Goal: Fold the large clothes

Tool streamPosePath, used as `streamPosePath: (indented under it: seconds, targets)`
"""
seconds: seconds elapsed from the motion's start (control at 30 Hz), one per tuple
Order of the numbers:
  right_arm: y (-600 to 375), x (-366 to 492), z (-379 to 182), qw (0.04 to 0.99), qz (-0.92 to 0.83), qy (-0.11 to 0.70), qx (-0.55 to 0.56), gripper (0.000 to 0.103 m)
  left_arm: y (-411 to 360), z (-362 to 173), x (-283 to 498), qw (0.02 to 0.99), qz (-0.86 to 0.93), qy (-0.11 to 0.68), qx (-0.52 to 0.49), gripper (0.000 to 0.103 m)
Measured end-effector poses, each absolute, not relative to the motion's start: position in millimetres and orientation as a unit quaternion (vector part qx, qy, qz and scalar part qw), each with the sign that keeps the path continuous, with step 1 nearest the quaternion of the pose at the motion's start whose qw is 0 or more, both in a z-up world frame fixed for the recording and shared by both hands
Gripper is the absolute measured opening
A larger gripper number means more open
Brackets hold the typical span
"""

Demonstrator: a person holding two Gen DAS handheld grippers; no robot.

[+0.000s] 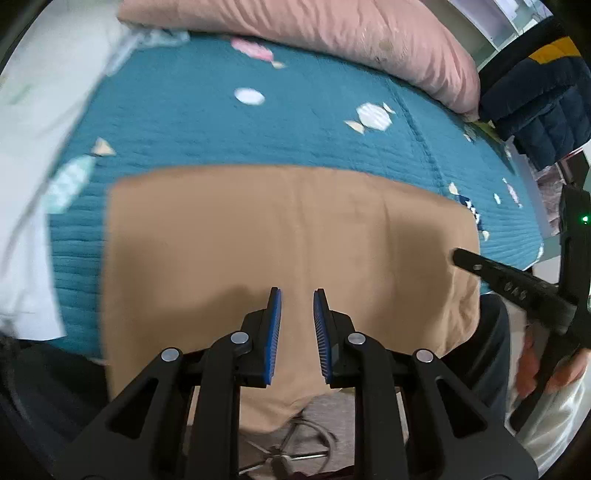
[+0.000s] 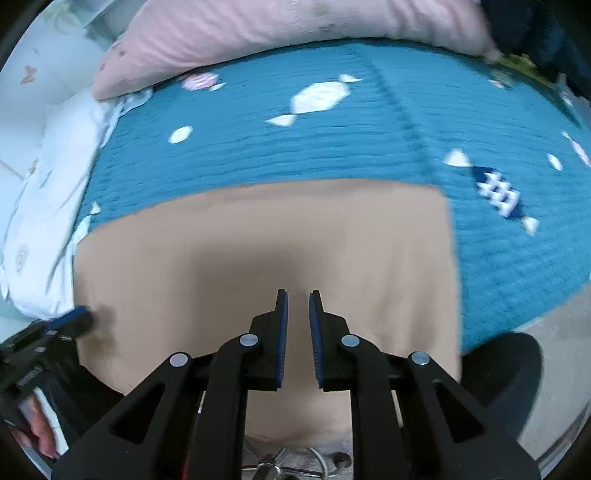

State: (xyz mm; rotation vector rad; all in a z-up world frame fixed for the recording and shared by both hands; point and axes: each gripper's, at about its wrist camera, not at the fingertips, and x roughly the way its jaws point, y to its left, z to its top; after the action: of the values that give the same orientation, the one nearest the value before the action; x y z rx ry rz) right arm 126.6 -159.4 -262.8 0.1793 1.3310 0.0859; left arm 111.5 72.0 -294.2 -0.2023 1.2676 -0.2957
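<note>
Left gripper (image 1: pixel 297 299): jaws parted, holding nothing, poised over the tan garment (image 1: pixel 280 236). Right gripper (image 2: pixel 296 300): jaws likewise parted, empty, above the same garment. The garment lies flat on the teal candy-print bedspread (image 1: pixel 229 125), its near edge hanging over the bed's edge. Beyond the garment, a pink pillow (image 1: pixel 332 33) rests at the bedspread's far side.

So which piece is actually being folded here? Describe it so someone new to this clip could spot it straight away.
Start from the teal quilted bedspread with candy shapes that fills both views. On its near edge lies the tan garment, a flat plain rectangle whose front hangs over the edge toward the person. It is the only tan, unpatterned cloth; the pink pillow sits at the far side.
</note>
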Motion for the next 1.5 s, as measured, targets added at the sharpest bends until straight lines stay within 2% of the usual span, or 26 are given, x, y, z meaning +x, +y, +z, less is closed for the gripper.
streamPosePath:
  seconds: [0.07, 0.1, 0.23, 0.37, 0.5, 0.6, 0.73, 0.83, 0.87, 0.93, 0.97, 1.0, 1.03, 1.07, 1.3, 1.5]
  targets:
    - [-149.3, 132.6, -279.4, 0.772, 0.035, 0.631, 0.063, 0.008, 67.1, -316.4, 121.6, 0.793, -0.1, 0.597, -0.064, 0.02]
    - [-145.4, 134.9, -292.8, 0.767, 0.019, 0.639, 0.048, 0.008, 67.8, -332.4, 126.1, 0.79, -0.073, 0.606, -0.048, 0.015]
    - [-170.7, 132.0, -306.1, 0.764, -0.009, 0.643, 0.048, 0.007, 100.3, -342.5, 126.7, 0.781, -0.065, 0.612, -0.107, 0.004]
    - [-213.1, 128.6, -301.1, 0.766, -0.061, 0.638, 0.053, 0.007, 134.5, -331.7, 124.7, 0.796, -0.01, 0.599, -0.09, 0.004]
    - [-243.5, 132.4, -327.5, 0.751, -0.06, 0.649, 0.103, 0.007, 161.9, -353.5, 126.7, 0.789, 0.007, 0.602, -0.125, 0.003]
    - [-224.6, 141.6, -340.0, 0.765, -0.062, 0.639, 0.042, 0.007, 151.6, -364.1, 129.2, 0.804, 0.014, 0.584, -0.113, 0.003]
    - [-208.9, 145.3, -326.6, 0.767, -0.078, 0.636, -0.022, 0.007, 144.8, -345.5, 132.5, 0.803, 0.028, 0.586, -0.101, 0.003]
    - [-222.9, 146.1, -317.4, 0.764, -0.068, 0.641, 0.026, 0.007, 164.0, -330.9, 129.5, 0.804, 0.017, 0.58, -0.128, 0.004]
    - [-228.3, 146.0, -314.4, 0.763, -0.064, 0.641, 0.047, 0.012, 169.7, -325.7, 128.5, 0.804, 0.014, 0.578, -0.14, 0.005]
    - [-243.3, 148.0, -304.9, 0.759, -0.05, 0.639, 0.116, 0.013, 177.4, -319.0, 131.1, 0.801, 0.011, 0.577, -0.159, 0.02]
    - [-250.4, 149.2, -299.7, 0.756, -0.044, 0.636, 0.149, 0.023, 184.5, -312.5, 132.5, 0.802, 0.011, 0.57, -0.175, 0.044]
    - [-259.6, 151.7, -293.7, 0.756, -0.046, 0.626, 0.184, 0.031, 187.3, -308.7, 134.5, 0.807, 0.015, 0.561, -0.181, 0.057]
    - [-263.7, 153.7, -286.8, 0.759, -0.054, 0.615, 0.206, 0.048, 193.4, -303.2, 134.1, 0.815, 0.022, 0.548, -0.186, 0.056]
    - [-269.3, 156.5, -280.8, 0.765, -0.063, 0.603, 0.22, 0.056, 199.0, -299.8, 136.9, 0.818, 0.028, 0.544, -0.186, 0.057]
    - [-302.0, 190.7, -280.7, 0.757, -0.089, 0.598, 0.247, 0.056, 227.7, -311.6, 171.6, 0.793, 0.043, 0.563, -0.23, 0.057]
    - [-302.7, 218.3, -316.6, 0.722, -0.074, 0.633, 0.268, 0.056, 221.3, -348.6, 201.5, 0.763, 0.036, 0.59, -0.261, 0.056]
